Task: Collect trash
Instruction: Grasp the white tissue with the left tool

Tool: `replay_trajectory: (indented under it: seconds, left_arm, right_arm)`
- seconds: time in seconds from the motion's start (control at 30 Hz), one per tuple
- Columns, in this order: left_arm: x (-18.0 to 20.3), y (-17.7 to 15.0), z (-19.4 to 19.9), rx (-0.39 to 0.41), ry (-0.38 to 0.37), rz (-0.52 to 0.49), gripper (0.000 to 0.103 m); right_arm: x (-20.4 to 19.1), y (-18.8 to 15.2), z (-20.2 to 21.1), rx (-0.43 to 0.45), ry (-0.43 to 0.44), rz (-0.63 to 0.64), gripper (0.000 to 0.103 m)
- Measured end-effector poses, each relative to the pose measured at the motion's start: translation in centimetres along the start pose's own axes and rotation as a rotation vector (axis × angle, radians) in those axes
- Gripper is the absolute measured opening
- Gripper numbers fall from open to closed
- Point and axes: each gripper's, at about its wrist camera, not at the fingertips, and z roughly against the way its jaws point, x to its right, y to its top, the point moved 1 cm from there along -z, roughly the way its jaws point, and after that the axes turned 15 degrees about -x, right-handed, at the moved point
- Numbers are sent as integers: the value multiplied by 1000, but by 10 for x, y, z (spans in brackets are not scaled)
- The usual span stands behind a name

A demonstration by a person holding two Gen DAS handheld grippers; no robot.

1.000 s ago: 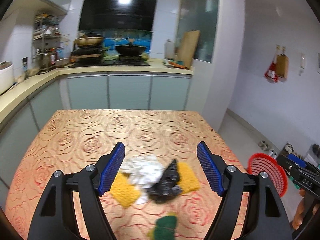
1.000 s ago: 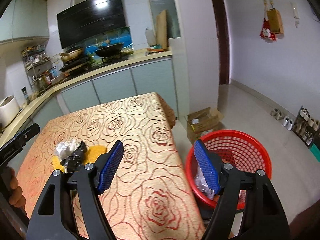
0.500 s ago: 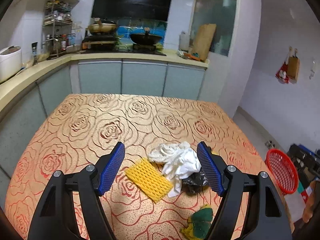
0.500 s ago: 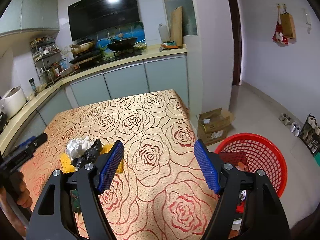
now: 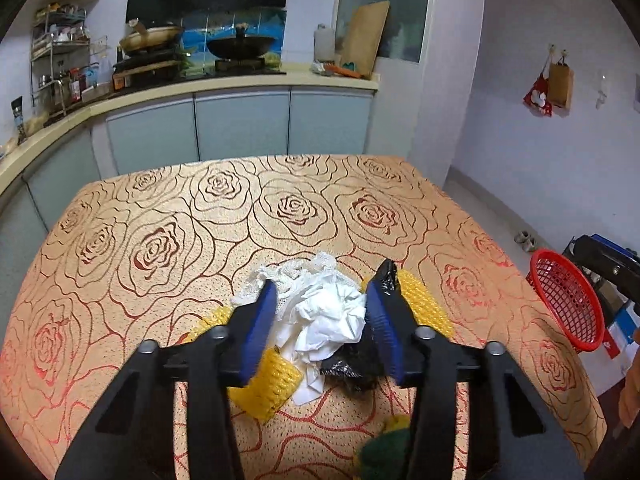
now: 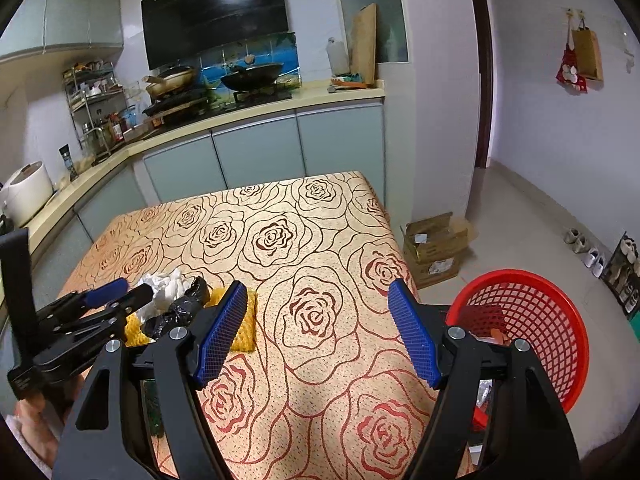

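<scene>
My left tool (image 5: 320, 312) is closing around the crumpled white paper (image 5: 328, 312) at the near left of the table (image 5: 240, 208); whether its pads already press I cannot tell. A black bag (image 5: 352, 364) and yellow sponge (image 5: 264, 384) lie touching the paper. My right tool (image 6: 316, 332) stands wide open, holding nothing. The red basket (image 6: 560, 320) sits on the floor to the right.

Wok (image 5: 241, 45) on stove, cardboard box (image 6: 436, 249) on floor
</scene>
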Motion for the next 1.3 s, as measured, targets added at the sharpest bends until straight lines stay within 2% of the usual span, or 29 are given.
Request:
replay_trajectory:
  seconds: [0.13,0.27,0.53,0.83,1.03,1.3]
  left_arm:
    - [-1,-2,-4,-10,10,-8,21]
    - [-7,-4,2,8,23,3,17]
    - [-29,-9,29,66,36,60,16]
    - [-60,-13,61,140,95,135,16]
    - [-74,-13,71,161,114,166,16]
    - [-85,-16,72,166,118,184,16]
  right_arm:
    - [-7,0,-6,-15,9,16,71]
    - [-19,0,-12,-26,21,45,71]
    - [-55,-2,-29,-48,64,106,71]
    - [-98,-3,-54,-81,111,184,71]
    - [-120,-1,-75,-117,141,213,71]
    - [-132,0,-98,-167,105,231,69]
